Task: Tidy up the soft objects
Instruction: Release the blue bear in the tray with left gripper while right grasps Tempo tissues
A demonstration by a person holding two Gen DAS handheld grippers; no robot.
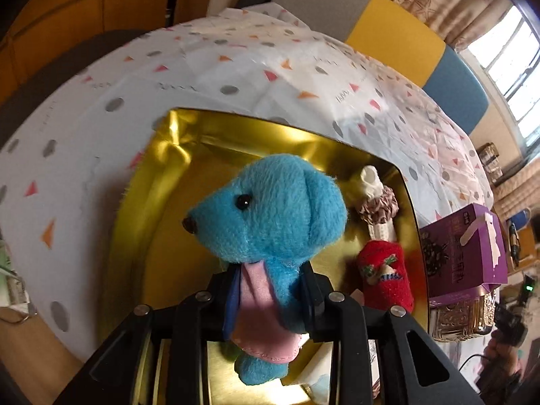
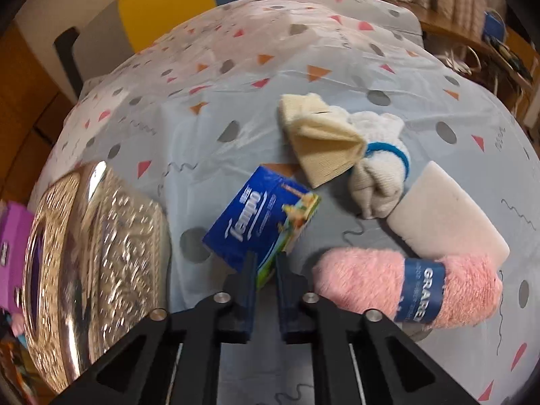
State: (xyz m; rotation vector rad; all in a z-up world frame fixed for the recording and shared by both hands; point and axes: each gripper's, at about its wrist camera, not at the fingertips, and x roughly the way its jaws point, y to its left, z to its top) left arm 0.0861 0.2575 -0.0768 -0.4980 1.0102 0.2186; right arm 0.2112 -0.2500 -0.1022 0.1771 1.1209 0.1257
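My left gripper [image 1: 270, 280] is shut on a blue plush dog [image 1: 270, 209] with a pink scarf and holds it above a gold tray [image 1: 162, 202]. In the tray lie a red knitted sock roll [image 1: 384, 273] and a cream roll with a brownish scrunchie [image 1: 376, 199]. My right gripper [image 2: 265, 263] is shut on the corner of a blue Tempo tissue pack [image 2: 260, 216], which is tilted over the table. Beside it on the table lie a pink yarn skein [image 2: 371, 280], a white sponge block [image 2: 445, 216], a white sock roll with a blue band [image 2: 381, 175] and a beige folded cloth [image 2: 320, 138].
The table has a white cloth with coloured triangles and grey dots [image 1: 236, 67]. A purple box [image 1: 465, 246] stands on an ornate silver tin [image 2: 94, 256] right of the tray. Chairs with yellow and blue backs [image 1: 398, 30] stand behind the table.
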